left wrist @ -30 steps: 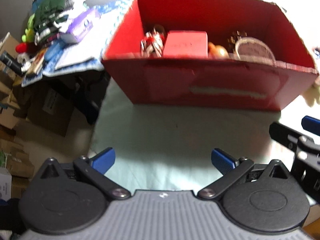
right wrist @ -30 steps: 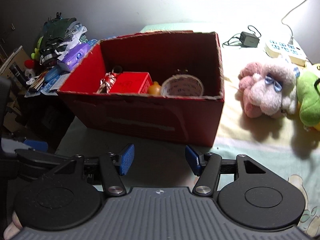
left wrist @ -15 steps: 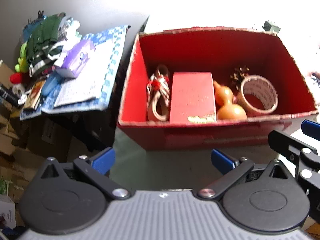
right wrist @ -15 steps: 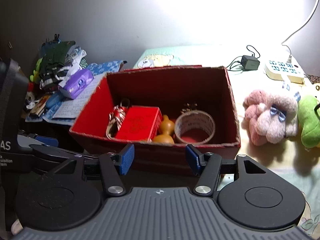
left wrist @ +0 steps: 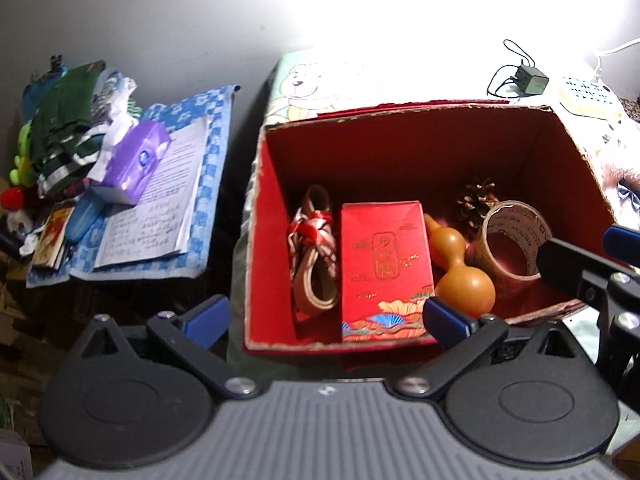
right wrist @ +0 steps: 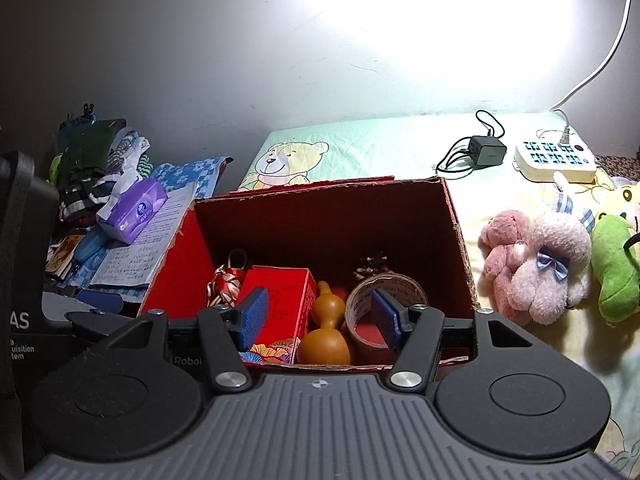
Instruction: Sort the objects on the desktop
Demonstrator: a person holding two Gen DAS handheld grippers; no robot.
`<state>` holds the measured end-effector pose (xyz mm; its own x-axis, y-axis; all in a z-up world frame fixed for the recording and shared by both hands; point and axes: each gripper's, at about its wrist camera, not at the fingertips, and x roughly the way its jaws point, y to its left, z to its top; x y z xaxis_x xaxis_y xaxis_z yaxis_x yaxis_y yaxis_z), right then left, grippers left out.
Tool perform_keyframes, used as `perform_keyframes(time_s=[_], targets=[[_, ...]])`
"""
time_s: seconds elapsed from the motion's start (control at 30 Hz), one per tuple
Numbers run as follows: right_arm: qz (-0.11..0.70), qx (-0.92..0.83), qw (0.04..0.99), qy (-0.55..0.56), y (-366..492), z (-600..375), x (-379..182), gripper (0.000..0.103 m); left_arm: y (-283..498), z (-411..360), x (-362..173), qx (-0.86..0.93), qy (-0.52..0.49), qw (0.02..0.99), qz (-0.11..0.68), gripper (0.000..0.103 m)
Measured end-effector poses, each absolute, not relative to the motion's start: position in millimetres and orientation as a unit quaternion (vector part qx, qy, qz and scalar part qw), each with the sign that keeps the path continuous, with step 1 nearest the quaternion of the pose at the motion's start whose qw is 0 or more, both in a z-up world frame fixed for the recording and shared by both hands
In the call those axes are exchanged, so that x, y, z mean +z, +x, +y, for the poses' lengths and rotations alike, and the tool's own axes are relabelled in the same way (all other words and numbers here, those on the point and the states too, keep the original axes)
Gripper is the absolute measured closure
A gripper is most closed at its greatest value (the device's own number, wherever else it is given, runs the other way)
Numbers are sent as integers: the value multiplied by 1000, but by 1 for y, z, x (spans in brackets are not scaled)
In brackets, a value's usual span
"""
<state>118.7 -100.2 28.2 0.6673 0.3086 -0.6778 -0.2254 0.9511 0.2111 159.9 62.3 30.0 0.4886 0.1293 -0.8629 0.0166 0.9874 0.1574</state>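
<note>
Red box [left wrist: 276, 184] front wall hides the lower edge of its contents: ribbon bundle [left wrist: 314, 248], red packet [left wrist: 384, 268], gourd [left wrist: 460, 276], tape roll [left wrist: 510, 240], pine cone [left wrist: 478, 196] half behind it. Left gripper [left wrist: 326, 314] wide apart, empty; right gripper [right wrist: 318, 316] parted, empty. Plush toys [right wrist: 536, 268] beside the box.

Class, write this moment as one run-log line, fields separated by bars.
left gripper open, empty | right gripper open, empty | both above red box | inside: gourd, tape roll, red packet box, pinecone

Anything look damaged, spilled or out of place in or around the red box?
Nothing spilled. The red box has a ragged, torn top rim. Inside, the tape roll leans tilted against the gourd; the red packet lies flat.
</note>
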Motion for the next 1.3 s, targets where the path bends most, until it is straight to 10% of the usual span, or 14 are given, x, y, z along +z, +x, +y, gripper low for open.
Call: perform_keyframes(time_s=[1.3], targets=[[447,87,889,53,179,-102,-14,42,219,51,-18,-18,91,838,538,1]])
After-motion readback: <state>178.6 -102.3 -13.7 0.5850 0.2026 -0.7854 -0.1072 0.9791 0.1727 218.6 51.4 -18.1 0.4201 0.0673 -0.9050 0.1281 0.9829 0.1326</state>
